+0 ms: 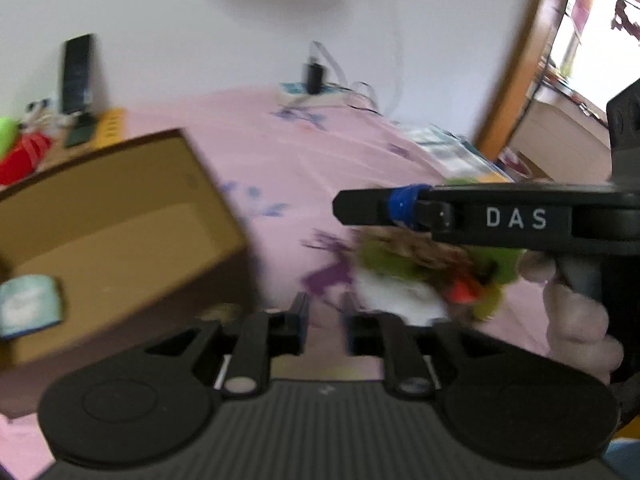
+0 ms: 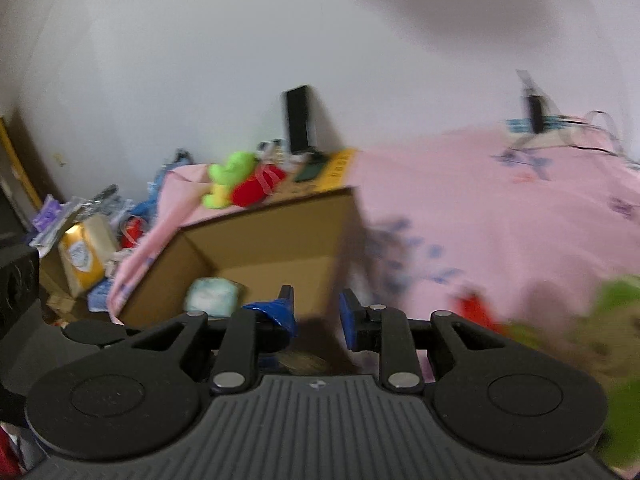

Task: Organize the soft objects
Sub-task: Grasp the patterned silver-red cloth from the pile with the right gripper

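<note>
Cardboard box sat open on the pink bed; a pale blue packet lay inside it. Right of the box, my left gripper had its fingers narrowly parted, empty. Further right, the green plush toy lay blurred under my right gripper, fingers narrowly parted, gripping nothing.

Black upright device against white wall.

Colours and patterns
Sheet pink, purple floral print; box tan; toy green-brown-orange; packet pale blue-white.
</note>
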Action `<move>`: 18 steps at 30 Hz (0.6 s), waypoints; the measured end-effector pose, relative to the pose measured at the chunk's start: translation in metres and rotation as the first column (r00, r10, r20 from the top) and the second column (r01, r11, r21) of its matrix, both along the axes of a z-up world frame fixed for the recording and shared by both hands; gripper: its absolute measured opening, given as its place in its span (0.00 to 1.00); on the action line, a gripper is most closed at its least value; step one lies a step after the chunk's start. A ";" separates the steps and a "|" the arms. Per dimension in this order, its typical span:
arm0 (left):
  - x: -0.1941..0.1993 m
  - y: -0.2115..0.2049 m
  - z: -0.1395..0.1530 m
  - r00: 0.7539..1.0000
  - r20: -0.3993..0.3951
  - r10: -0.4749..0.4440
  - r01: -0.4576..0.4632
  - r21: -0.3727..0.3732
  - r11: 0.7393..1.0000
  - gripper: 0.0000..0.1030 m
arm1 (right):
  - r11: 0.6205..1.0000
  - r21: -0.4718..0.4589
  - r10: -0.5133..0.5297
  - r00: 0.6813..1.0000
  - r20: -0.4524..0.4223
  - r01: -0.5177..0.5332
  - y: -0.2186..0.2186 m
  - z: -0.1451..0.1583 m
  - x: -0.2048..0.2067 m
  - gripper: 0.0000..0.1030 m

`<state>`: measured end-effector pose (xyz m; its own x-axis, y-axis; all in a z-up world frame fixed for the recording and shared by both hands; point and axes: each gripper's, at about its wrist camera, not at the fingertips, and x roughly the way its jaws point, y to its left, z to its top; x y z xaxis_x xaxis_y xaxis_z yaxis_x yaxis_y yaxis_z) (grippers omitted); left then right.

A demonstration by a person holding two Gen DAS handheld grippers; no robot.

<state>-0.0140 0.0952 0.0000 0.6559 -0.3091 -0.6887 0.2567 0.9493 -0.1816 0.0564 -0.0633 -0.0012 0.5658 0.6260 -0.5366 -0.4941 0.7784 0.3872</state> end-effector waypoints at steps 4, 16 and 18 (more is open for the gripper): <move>-0.001 -0.046 -0.006 0.997 -0.014 -0.074 0.074 -0.016 0.997 0.57 | 0.998 -0.024 -0.056 0.998 -0.020 0.056 -0.049 -0.004 -0.008 0.07; 0.013 -0.143 0.006 0.983 0.061 -0.172 0.172 0.008 0.985 0.58 | 0.984 -0.013 -0.179 0.984 -0.001 0.179 -0.156 -0.004 -0.011 0.09; 0.018 -0.150 0.003 0.984 0.035 -0.176 0.176 0.002 0.984 0.58 | 0.987 0.018 -0.157 0.988 -0.010 0.157 -0.164 -0.005 -0.008 0.11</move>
<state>0.0037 -0.0550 0.0031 0.6151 -0.4221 -0.6659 0.4257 0.8887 -0.1702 0.0489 -0.2271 -0.0061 0.6531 0.5400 -0.5309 -0.3628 0.8385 0.4065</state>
